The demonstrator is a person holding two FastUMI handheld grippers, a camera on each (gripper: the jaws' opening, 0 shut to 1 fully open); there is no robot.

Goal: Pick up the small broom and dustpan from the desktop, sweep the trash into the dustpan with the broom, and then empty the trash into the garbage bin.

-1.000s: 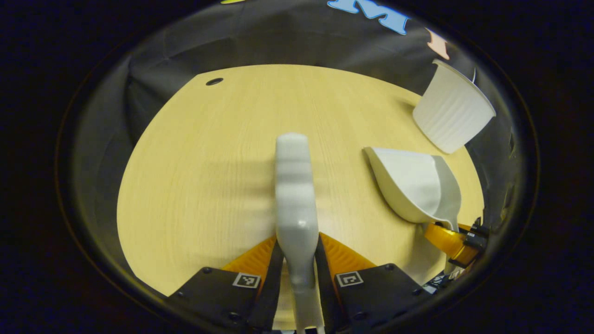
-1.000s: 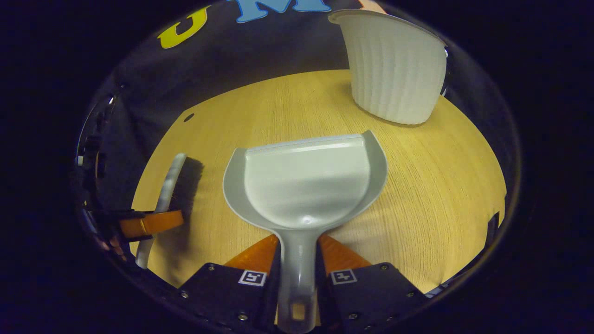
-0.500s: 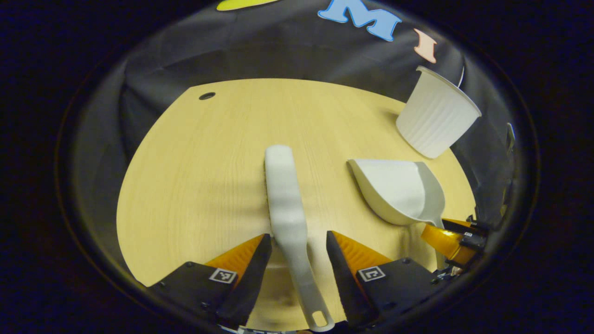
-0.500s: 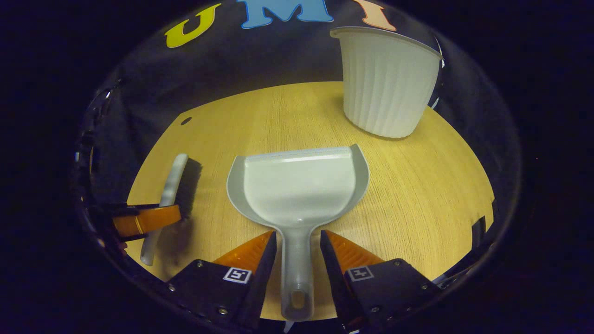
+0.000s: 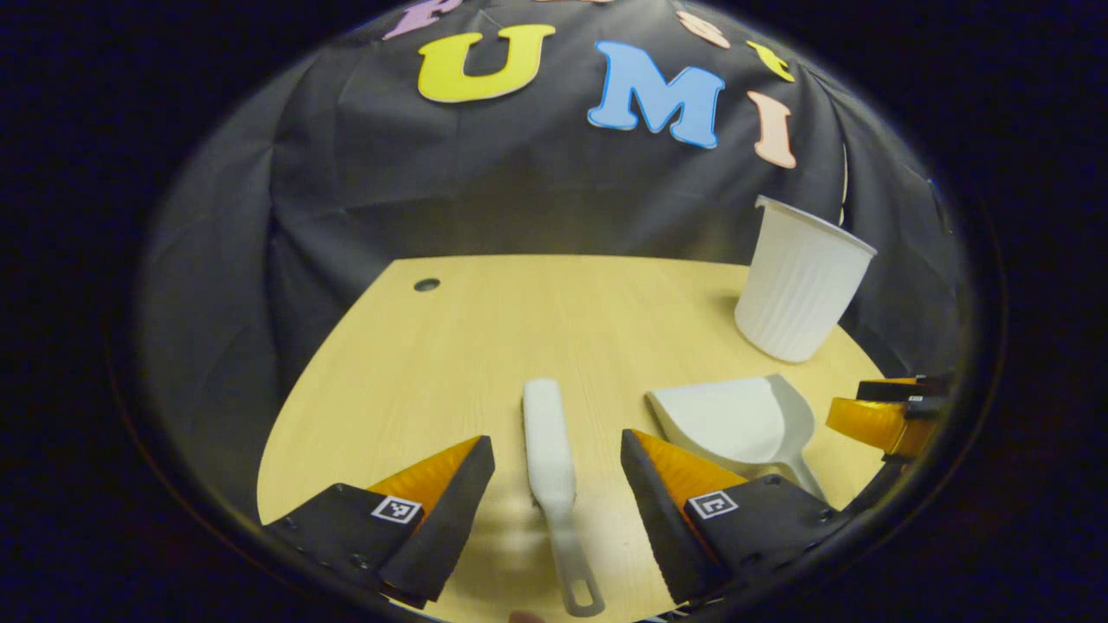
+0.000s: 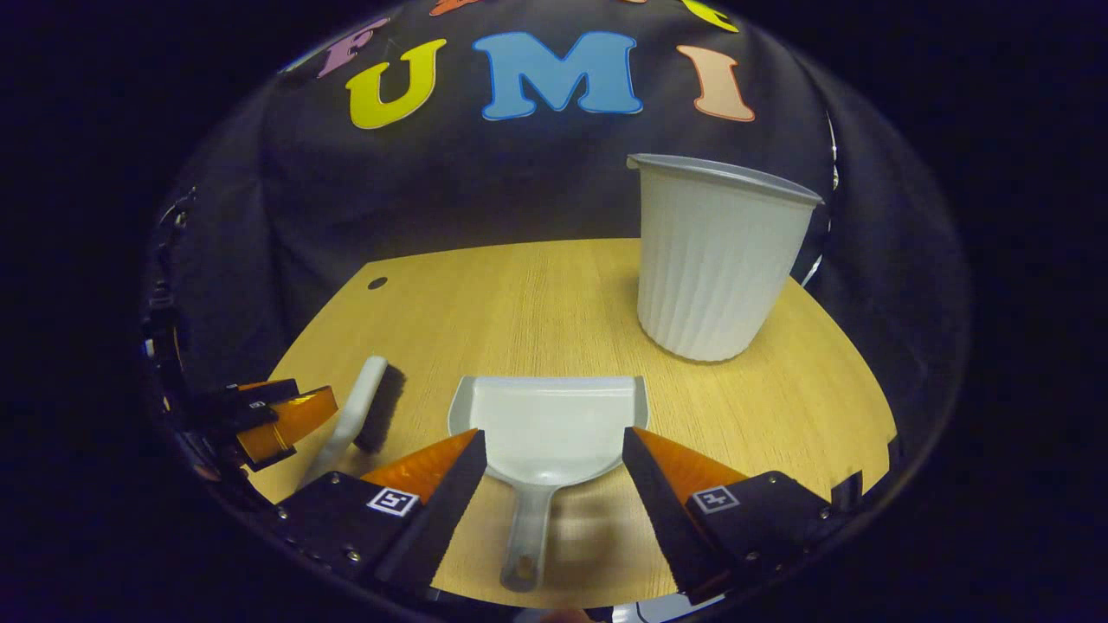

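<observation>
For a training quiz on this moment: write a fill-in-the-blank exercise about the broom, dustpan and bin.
1. The left gripper has its jaws ____ around the small broom.
2. The dustpan lies flat on the ____.
3. The ribbed white garbage bin stands ____ on the desktop.
4. The dustpan's handle points ____ the right gripper.

Missing words: open; desktop; upright; toward

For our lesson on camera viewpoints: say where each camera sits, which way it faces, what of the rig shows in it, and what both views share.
Left gripper view: rides the left gripper, facing forward over the desk at the broom; own open jaws below, right gripper at the right edge.
Right gripper view: rides the right gripper, facing the dustpan and bin; own open jaws below, left gripper at the left.
Shared: broom, dustpan, bin, desk.
</observation>
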